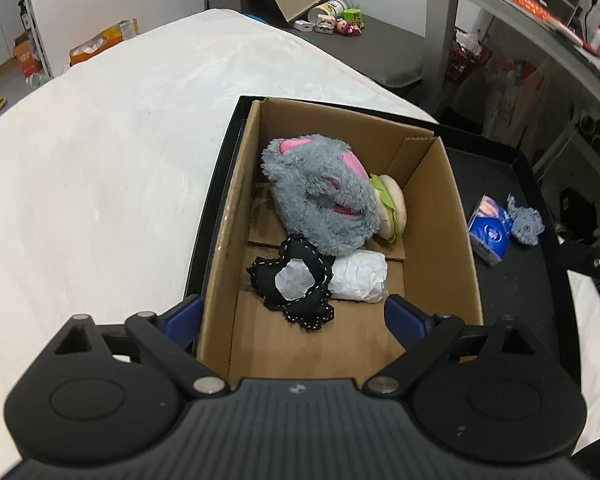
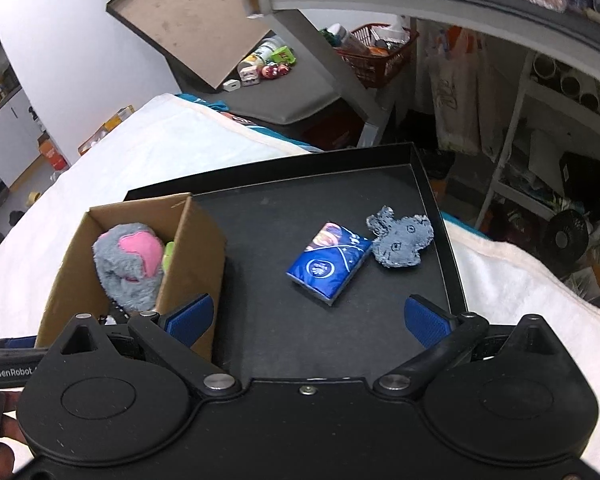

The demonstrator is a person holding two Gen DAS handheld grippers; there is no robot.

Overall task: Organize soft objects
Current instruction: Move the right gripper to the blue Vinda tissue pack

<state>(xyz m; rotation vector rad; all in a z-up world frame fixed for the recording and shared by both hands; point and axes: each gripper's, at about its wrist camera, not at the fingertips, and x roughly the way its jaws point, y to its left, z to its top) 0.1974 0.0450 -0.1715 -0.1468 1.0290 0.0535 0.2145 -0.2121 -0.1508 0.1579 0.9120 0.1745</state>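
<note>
A cardboard box (image 1: 440,216) stands in the left part of a black tray (image 2: 284,208). Inside it lie a grey plush with pink patches (image 1: 320,196), a small plush burger (image 1: 390,206), a black stitched soft piece (image 1: 296,284) and a white wrapped bundle (image 1: 360,276). My left gripper (image 1: 294,314) hangs open above the box's near end, nothing between its blue pads. On the tray floor to the right lie a blue tissue pack (image 2: 329,262) and a small grey plush (image 2: 400,242). My right gripper (image 2: 308,318) is open just short of the pack and holds nothing.
The tray rests on a white blanket (image 1: 112,168) over a bed. Beyond it stands a dark bench with small toys and a leaning box lid (image 2: 188,20). A grey table with shelves and a red basket (image 2: 376,54) is at the right.
</note>
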